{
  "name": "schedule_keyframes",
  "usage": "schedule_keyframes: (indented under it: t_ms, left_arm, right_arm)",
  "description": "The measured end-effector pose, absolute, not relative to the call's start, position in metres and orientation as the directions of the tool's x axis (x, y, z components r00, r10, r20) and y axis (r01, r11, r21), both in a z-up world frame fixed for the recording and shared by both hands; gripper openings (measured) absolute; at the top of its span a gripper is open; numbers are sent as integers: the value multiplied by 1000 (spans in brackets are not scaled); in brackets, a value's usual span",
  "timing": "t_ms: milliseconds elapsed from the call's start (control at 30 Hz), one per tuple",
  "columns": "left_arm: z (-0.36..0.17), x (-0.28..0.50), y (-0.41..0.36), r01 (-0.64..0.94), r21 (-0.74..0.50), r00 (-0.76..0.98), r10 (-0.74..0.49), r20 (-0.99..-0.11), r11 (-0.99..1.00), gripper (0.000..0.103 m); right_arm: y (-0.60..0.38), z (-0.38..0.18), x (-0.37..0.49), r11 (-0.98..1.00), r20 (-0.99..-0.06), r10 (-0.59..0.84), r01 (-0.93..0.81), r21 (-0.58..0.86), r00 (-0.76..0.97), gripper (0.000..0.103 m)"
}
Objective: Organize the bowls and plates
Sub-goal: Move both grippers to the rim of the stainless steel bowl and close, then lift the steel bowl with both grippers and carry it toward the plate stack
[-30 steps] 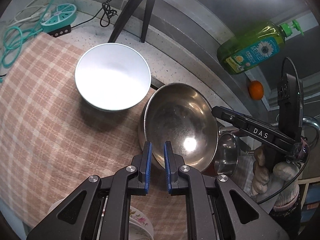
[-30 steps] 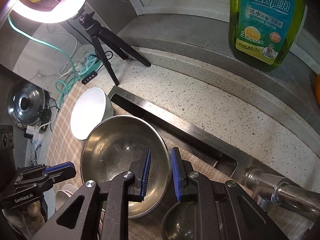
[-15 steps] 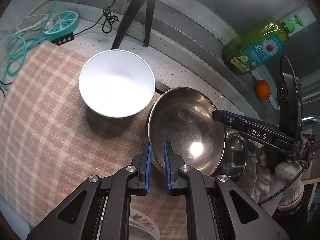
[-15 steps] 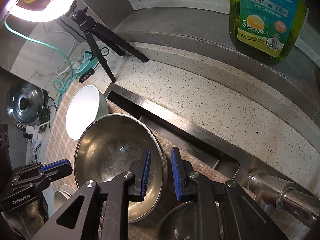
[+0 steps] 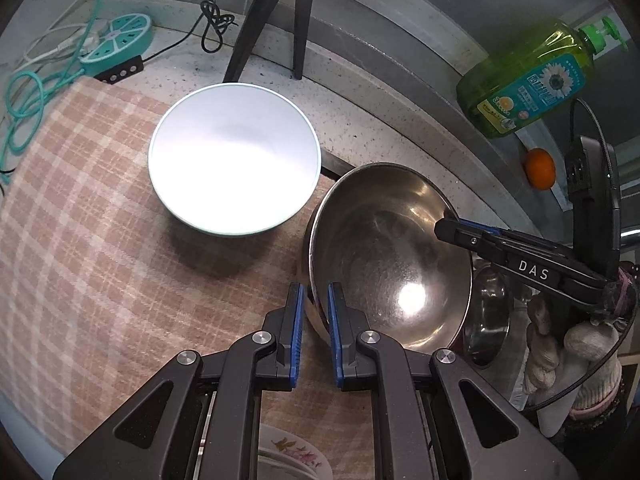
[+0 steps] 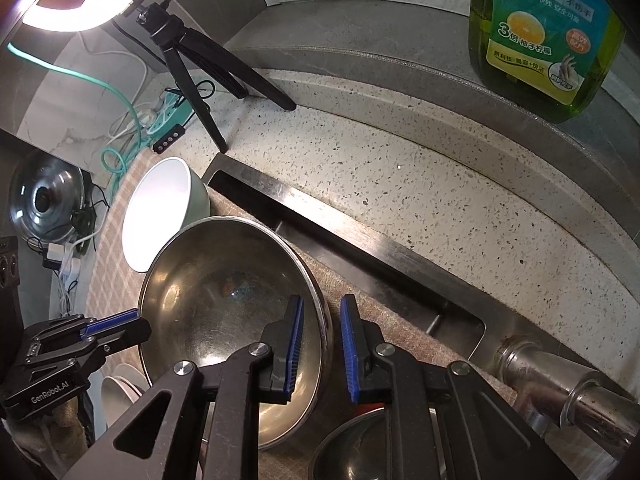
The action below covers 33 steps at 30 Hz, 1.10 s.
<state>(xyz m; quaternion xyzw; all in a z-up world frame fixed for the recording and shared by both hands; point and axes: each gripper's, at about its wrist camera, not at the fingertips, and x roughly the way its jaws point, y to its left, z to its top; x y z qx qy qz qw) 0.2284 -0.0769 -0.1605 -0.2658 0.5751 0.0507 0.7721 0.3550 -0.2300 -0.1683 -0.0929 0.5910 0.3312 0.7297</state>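
— Gripping the steel bowl (image 5: pixel 384 256) from both sides, are we? Our left claw (image 5: pixel 312 312) pinches the near rim, one pad inside and one outside.

— Yes, and our right claw (image 6: pixel 322 340) straddles the opposite rim; its jaws have just been closing, with the bowl's wall between them, and the pads look as good as pressed on it. So both claws hold one bowl, which sits tilted, its far edge higher than the edge at our left claw.

— How far along do we judge ourselves?

— Early to middle. Just beyond our left claw and to its left, the white bowl (image 5: pixel 236 160) stands alone on the checked cloth (image 5: pixel 80 260) that covers the table, apart from the steel one. Nothing is nested yet.

— And to the right of the steel bowl?

— A smaller steel bowl (image 5: pixel 486 316) lies partly under it, just beside our right claw. Beneath our left claw a flowered plate (image 5: pixel 294 454) peeks out, mostly hidden.

— So what is left?

— We reckon this bowl still needs a place, then the white bowl, the small one and the plate need sorting. Whether more dishes wait out of sight, we cannot tell.
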Motion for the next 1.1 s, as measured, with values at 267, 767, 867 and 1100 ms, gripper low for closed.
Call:
schedule_keyframes:
  t_ms: [267, 767, 867, 1100]
  left_arm:
    - [-164, 231, -79, -367, -341, 332, -220, -917, 865, 10]
    - [-158, 224, -77, -364, -371, 355, -242, -903, 854, 10]
    - [-155, 220, -76, -360, -372, 363, -239, -901, 856, 10]
    - [-143, 211, -71, -357, -379, 386, -235, -892, 853, 10]
  right_arm:
    - [-233, -165, 354, 770, -925, 371, -584, 255, 85, 8]
    - [-232, -160, 345, 785, -933, 344, -578, 223, 107, 7]
    - [-231, -157, 341, 784, -932, 344, -581, 221, 110, 7]
    - [-227, -147, 330, 781, -930, 347, -587, 212, 126, 7]
